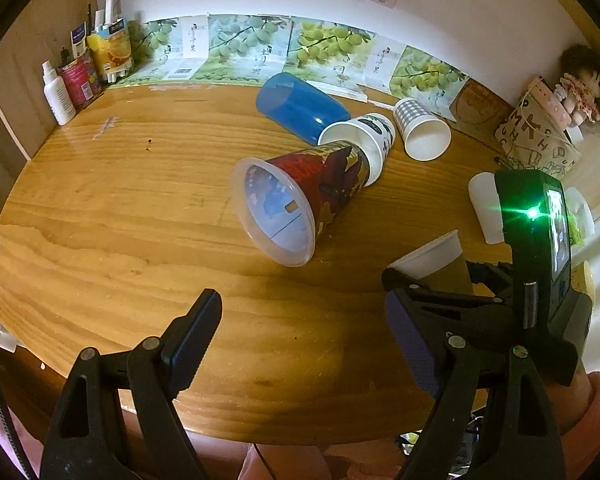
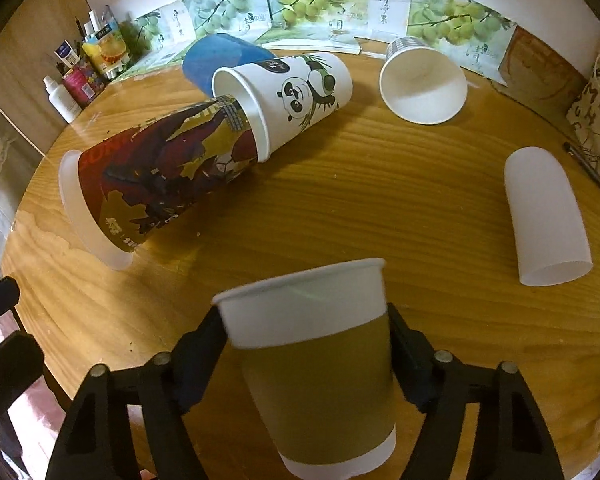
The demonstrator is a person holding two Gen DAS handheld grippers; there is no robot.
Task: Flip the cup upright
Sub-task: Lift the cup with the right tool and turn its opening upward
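Right tongs [image 2: 306, 344] clamp the brown-sleeved paper cup [image 2: 316, 368] mouth-up just above the table [image 2: 380, 208], nearly righted but not set down, while left tongs [image 1: 300, 336] hang open and empty.

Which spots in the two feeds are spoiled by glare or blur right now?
Left wrist view: a green LED flare on the right gripper's camera housing washes out that area, and fisheye bends the table edge. Right wrist view: no harsh glare; the held brown-sleeved cup looks slightly soft up close.
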